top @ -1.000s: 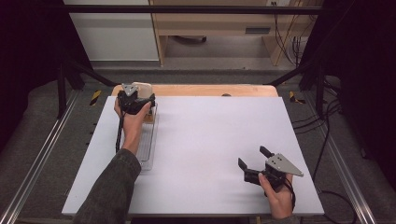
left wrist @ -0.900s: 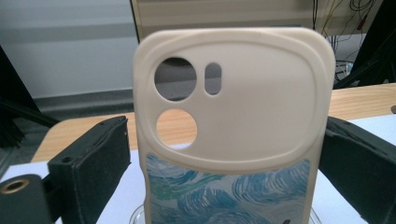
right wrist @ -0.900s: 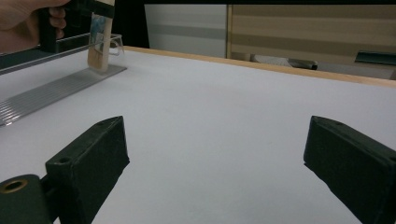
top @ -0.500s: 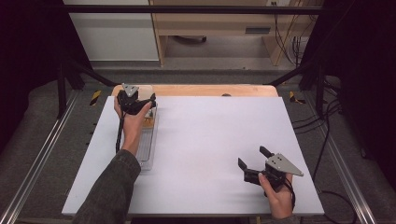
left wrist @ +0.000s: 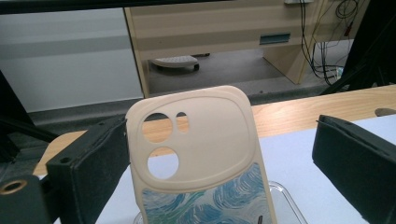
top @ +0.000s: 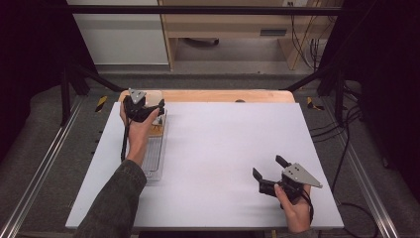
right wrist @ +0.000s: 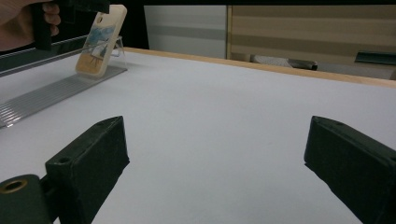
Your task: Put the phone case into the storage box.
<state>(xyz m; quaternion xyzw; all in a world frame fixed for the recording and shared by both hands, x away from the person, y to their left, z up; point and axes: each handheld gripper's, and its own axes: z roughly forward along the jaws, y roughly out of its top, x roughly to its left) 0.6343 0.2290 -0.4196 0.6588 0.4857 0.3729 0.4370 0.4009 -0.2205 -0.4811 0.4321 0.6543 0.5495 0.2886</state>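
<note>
The left hand-held gripper (top: 148, 108) is at the far left of the desk (top: 223, 148), jaws spread wide, with a phone case (left wrist: 201, 154) standing between them. In the left gripper view the case sits nearer the jaw at the left of that view, seemingly just touching or nearly touching it, while the other jaw stands well apart from the case's other edge. So the hand-held gripper is open around the case and not yet clamped on it.

The case stands upright, tilted a little back, its long axis running up and down, so that axis lies across the line between the two jaws. Its cream back with the camera cut-outs faces the left hand-held gripper; a blue swirl pattern covers the lower part. Its bottom end rests in a clear rack (top: 153, 153), a ribbed transparent tray that runs back toward the person below the left hand-held gripper.

Judging from this, the coming move is a squeeze across the case's width; because the case is off centre between the jaws, the closing jaw would likely push it sideways unless the hand shifts first.

The right hand-held gripper (top: 270, 174) is also open, holding nothing, low over bare desk at the near right and well apart from the case. The left hand (top: 137, 134) is the nearer one by far.
</note>
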